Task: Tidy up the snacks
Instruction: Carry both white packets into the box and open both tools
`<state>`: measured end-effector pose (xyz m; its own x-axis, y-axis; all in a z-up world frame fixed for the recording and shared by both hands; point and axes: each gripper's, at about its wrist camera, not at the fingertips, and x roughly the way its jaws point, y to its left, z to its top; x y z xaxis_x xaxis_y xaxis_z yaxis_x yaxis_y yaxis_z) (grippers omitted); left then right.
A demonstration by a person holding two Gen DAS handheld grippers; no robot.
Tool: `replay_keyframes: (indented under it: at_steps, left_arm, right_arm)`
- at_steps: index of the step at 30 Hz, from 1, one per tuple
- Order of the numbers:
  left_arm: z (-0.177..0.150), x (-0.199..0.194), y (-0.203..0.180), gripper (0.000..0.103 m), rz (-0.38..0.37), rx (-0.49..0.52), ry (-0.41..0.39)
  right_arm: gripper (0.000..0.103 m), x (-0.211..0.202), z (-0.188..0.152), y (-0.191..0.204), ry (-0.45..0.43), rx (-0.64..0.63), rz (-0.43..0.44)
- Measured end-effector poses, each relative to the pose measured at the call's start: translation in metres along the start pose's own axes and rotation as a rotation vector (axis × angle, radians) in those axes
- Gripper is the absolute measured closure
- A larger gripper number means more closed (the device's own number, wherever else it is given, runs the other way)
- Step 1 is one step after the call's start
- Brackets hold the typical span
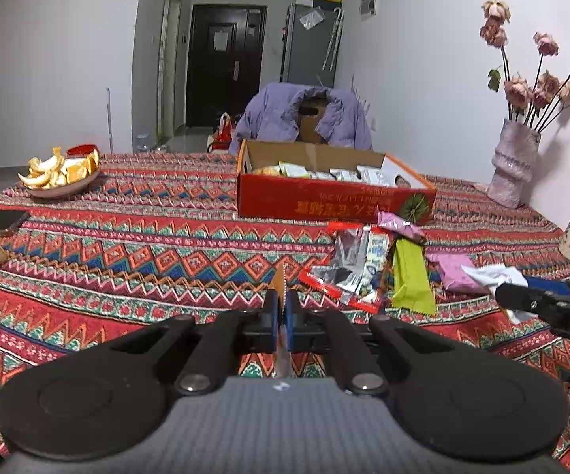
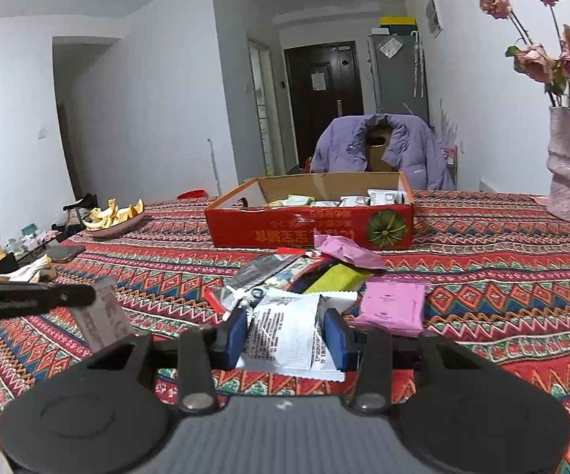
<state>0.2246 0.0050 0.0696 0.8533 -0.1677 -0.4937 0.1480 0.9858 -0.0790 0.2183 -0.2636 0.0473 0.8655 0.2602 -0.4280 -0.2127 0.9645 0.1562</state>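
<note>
Plate of peel (image 1: 61, 175): it sits at the far left of the table (image 1: 146, 245), well apart from the snacks; nothing there seems to concern your sorting.

Left gripper (image 1: 283, 316): your jaws are clamped on a thin packet (image 2: 105, 322), edge-on in its own view with only a serrated orange tip showing; from the right wrist view it reads as a flat greyish wrapper held clear of the cloth, presumably lifted for carrying to the box.

Box (image 1: 324, 193): the red carton stands open at the far middle of the table, already lined with packets; its open top is why it looks like the destination.

Loose pile (image 1: 379, 268): red-edged, green and pink wrappers lie overlapping just in front of the box, not yet sorted.

Right gripper (image 2: 286, 335): your jaws stand apart, one on either side of a white packet (image 2: 288, 335) lying on the table; whether the pads touch it I cannot tell; the straddle suggests a pinch is next.

Vase (image 1: 512, 162): it stands at the far right, away from the work.
</note>
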Motion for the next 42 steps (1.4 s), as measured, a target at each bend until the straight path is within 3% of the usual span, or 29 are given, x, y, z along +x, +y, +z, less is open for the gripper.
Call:
replay_keyframes:
  at_steps: [9,16,19,22,27,35,42]
  left_arm:
    - [0.014,0.001,-0.008,0.098,-0.021,0.008,-0.010]
    - [0.078,0.031,-0.006,0.098,-0.118,0.017,-0.043]
    - [0.123,0.057,-0.005,0.098,-0.142,0.024,-0.077]
    - [0.155,0.090,-0.010,0.098,-0.105,0.043,-0.100]
    - [0.192,0.163,-0.019,0.098,-0.085,0.042,-0.078]
    - [0.195,0.261,-0.018,0.098,-0.068,-0.011,0.039]
    - [0.184,0.296,-0.007,0.098,-0.045,-0.040,0.052]
  right_arm:
    - [0.061,0.006,0.003,-0.012,-0.003,0.024,0.001]
    - [0.061,0.029,0.056,-0.037,-0.054,0.012,0.039]
    - [0.061,0.052,0.093,-0.049,-0.076,-0.021,0.034]
    - [0.061,0.090,0.124,-0.064,-0.062,-0.039,0.037]
    - [0.061,0.164,0.155,-0.094,-0.008,0.016,0.039]
    - [0.061,0.254,0.158,-0.120,0.066,0.036,-0.004]
    - [0.057,0.286,0.144,-0.119,0.098,-0.003,-0.057]
